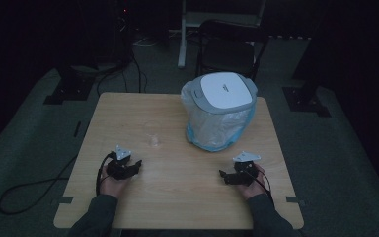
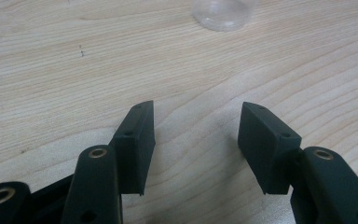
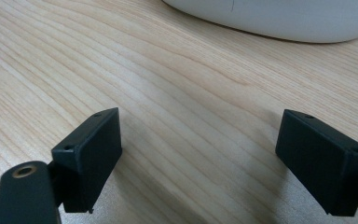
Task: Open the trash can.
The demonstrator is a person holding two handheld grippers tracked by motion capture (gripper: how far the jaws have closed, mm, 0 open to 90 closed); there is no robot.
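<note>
Near the bench's [image 1: 128, 207] front edge, the left tool [image 1: 137, 164] and right tool [image 1: 221, 174] rest with jaws wide, empty. A clear cup [image 1: 154, 141] stands mid-bench, ahead of the left tool; a bag-lined bin [image 1: 219, 109] stands toward the far right corner.

Counter [image 1: 177, 197]: pale wood-grain top, smooth, faint satin sheen. Left gripper [image 2: 196, 135] and right gripper [image 3: 198, 154]: matt black plastic, brass-coloured metal inserts at pivots. Small cup [image 2: 222, 11]: clear, glossy, probably plastic. Bin [image 1: 219, 109]: smooth white lid in grey plastic rim, slight gloss. Liner bag [image 1: 212, 129]: thin crinkled translucent film, bluish at base. Floor [image 1: 345, 163]: dull, dark, looks like carpet.
</note>
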